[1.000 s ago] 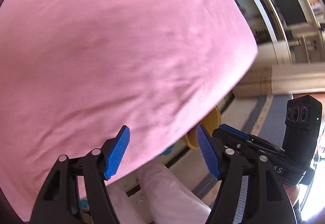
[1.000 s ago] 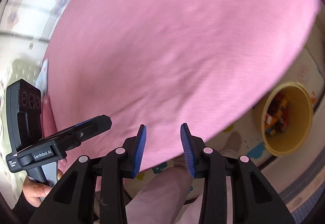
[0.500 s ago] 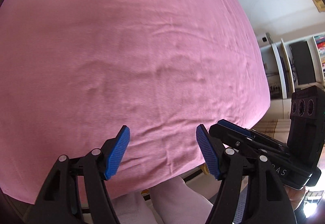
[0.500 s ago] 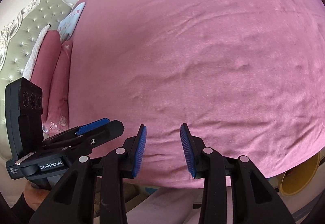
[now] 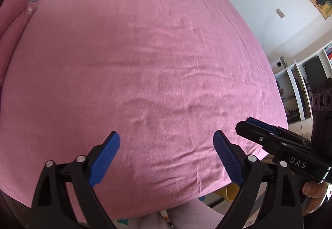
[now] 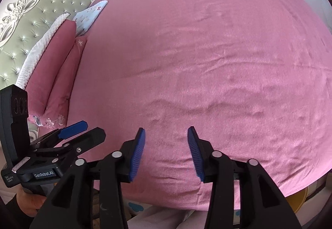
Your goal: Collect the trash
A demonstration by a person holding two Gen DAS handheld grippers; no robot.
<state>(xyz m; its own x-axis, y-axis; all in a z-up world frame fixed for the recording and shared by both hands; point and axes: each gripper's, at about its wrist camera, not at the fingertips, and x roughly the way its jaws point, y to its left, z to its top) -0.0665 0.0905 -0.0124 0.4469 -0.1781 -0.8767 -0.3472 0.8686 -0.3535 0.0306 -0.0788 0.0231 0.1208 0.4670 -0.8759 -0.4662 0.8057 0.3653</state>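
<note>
No loose trash shows on the pink bedsheet, which fills both views. Low over its near edge, my left gripper points steeply down; its jaws are opening wide and hold nothing. My right gripper hovers beside it, with narrower jaws that are also opening and empty. Each gripper shows in the other's view: the right gripper at the right edge, the left gripper at the lower left. Only a sliver of the yellow bin peeks out under the bed edge, and its contents are hidden.
Pink pillows, a pale patterned pillow and a tufted green headboard stand at the bed's left end. White shelving with a dark screen lines the right wall. The person's legs in light trousers are below the grippers.
Both grippers have risen and swung from the floor and yellow bin over the bed. The bin with its wrappers has dropped almost out of sight. Both pairs of jaws now stand wider.
</note>
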